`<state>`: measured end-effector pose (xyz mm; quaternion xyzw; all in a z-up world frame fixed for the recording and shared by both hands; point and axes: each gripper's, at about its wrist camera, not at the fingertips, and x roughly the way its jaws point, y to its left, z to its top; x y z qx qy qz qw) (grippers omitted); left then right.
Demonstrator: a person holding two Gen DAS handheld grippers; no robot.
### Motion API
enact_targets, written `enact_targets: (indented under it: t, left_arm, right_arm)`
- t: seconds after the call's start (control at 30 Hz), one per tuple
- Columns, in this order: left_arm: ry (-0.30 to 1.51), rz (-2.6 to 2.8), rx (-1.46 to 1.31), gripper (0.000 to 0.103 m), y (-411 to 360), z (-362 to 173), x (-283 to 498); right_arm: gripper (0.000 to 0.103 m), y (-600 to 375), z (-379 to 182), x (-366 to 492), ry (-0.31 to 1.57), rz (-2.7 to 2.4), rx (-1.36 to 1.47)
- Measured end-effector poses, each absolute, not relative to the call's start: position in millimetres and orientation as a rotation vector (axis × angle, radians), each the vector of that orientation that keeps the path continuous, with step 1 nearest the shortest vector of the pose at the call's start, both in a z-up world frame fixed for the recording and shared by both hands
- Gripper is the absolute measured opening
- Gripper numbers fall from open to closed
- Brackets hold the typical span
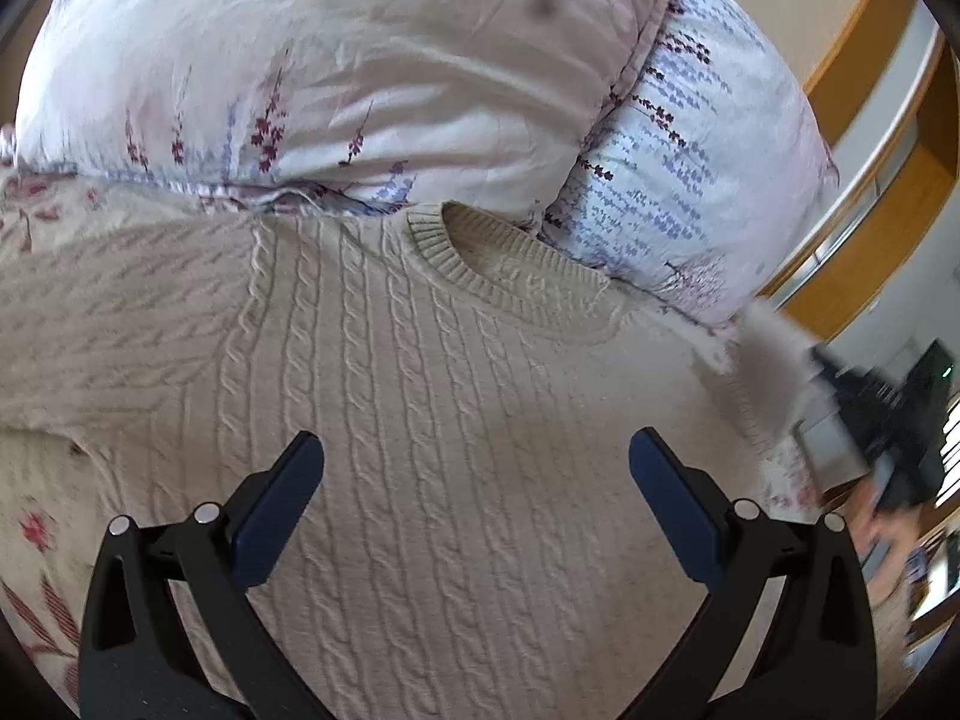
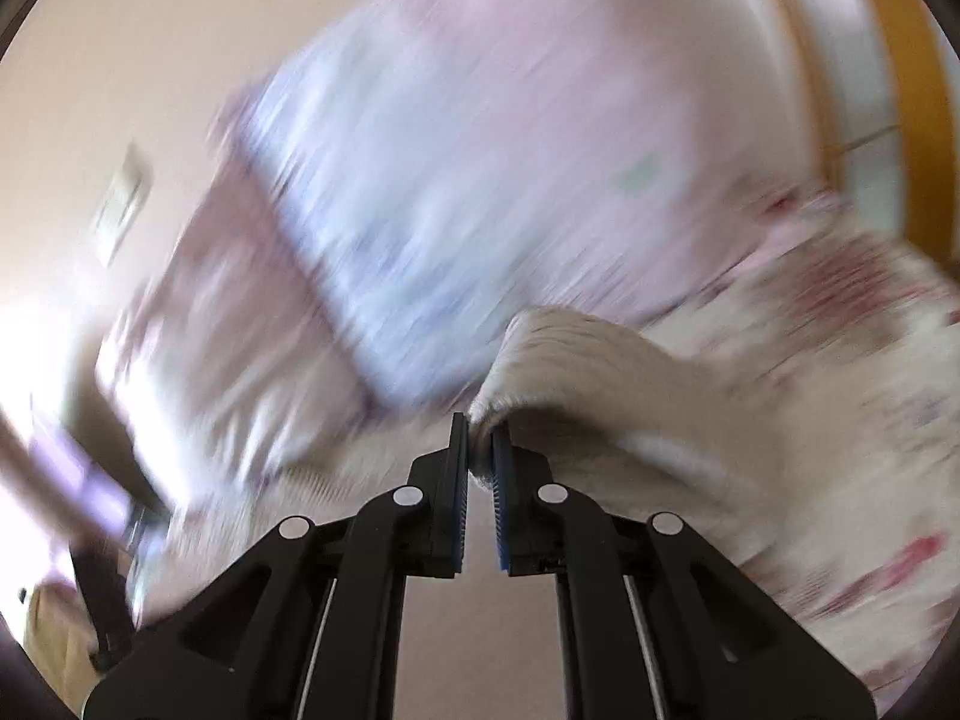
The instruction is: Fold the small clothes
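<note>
Cream cable-knit sweater (image 1: pixel 420 396) lies spread flat on the floral bedsheet (image 1: pixel 36 540), front side up, ribbed collar (image 1: pixel 480 264) pointing at the pillows. Take the collar as the landmark. Just beyond it, touching the knit, sits the pink floral pillow (image 1: pixel 336 72); to the collar's right, a second pillow (image 1: pixel 690 168) with lavender sprigs presses against the shoulder. So that edge is hemmed in, no slack room past the neckline.

The left gripper (image 1: pixel 477 462) hovers over the chest panel below the collar, blue-padded fingers (image 1: pixel 282 504) spread wide apart, nothing between them. Open knit all round it. One sleeve runs out to the left of the collar, flat on the sheet.

Off to the collar's right, the far sleeve (image 1: pixel 774 354) is raised off the bed, blurred. In the right wrist view, the right gripper (image 2: pixel 480 438) has its fingers pressed together on a fold of the sweater (image 2: pixel 600 384), cloth bunched above the tips. Behind it the pillows smear into pink and blue streaks; heavy blur there, detail is lost.

Right of the bed, a wooden frame (image 1: pixel 870 240) and dark furniture mark where the mattress ends.

Inside the collar, a woven label patch (image 1: pixel 534 285) shows; its lettering is too faint to read. No other writing visible.
</note>
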<state>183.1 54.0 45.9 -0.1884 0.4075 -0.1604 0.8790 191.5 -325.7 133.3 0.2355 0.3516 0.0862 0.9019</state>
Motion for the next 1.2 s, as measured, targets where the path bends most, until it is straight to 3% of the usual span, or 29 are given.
enact_targets:
  t: [0.17,0.27,0.33,0.37,0.43,0.67,0.73,0.8,0.87,0.97,1.07,1.13,1.2]
  left_arm:
    - [0.887,-0.365,-0.445,0.101,49.8,41.9,184.8]
    - [0.893,-0.388,-0.457,0.101,49.1,42.3,184.4]
    - [0.891,-0.395,-0.460,0.101,49.5,42.9,184.7]
    - [0.891,-0.396,-0.464,0.101,50.0,43.0,185.1]
    - [0.894,-0.396,-0.479,0.101,52.4,42.7,185.3]
    - [0.902,-0.388,-0.523,0.099,67.0,40.5,183.0]
    - [0.901,-0.390,-0.538,0.098,72.0,40.4,182.4]
    - [0.900,-0.385,-0.551,0.097,77.2,40.4,182.0]
    - [0.897,-0.376,-0.574,0.097,83.9,40.0,181.1]
    - [0.895,-0.362,-0.623,0.096,93.0,36.9,181.7]
    - [0.916,-0.355,-0.652,0.096,94.3,31.5,184.3]
    - [0.933,-0.363,-0.663,0.095,92.7,27.3,184.9]
    - [0.946,-0.365,-0.667,0.094,90.5,24.3,186.2]
  right_arm:
    - [0.008,-257.8,65.4,202.9,0.982,0.255,0.434]
    - [0.012,-256.0,56.8,202.5,1.024,0.245,0.473]
    - [0.024,-265.2,56.8,201.7,1.029,0.249,0.544]
    - [0.035,-273.1,57.4,200.5,1.027,0.233,0.589]
    - [0.039,-293.1,57.0,203.1,1.008,0.194,0.669]
    - [0.038,-330.0,58.8,213.0,0.958,-0.005,0.821]
    - [0.031,-326.7,62.7,218.2,0.944,-0.068,0.808]
    - [0.015,-315.5,72.5,223.7,0.913,-0.098,0.723]
    - [0.010,-293.8,88.7,229.5,0.859,-0.079,0.595]
    - [0.009,-241.5,107.6,236.7,0.814,0.142,0.449]
    - [0.010,-166.4,95.6,237.7,0.954,0.397,0.220]
    - [0.016,-151.6,83.1,232.1,1.019,0.443,0.190]
    - [0.051,-157.4,77.0,224.0,1.045,0.461,0.229]
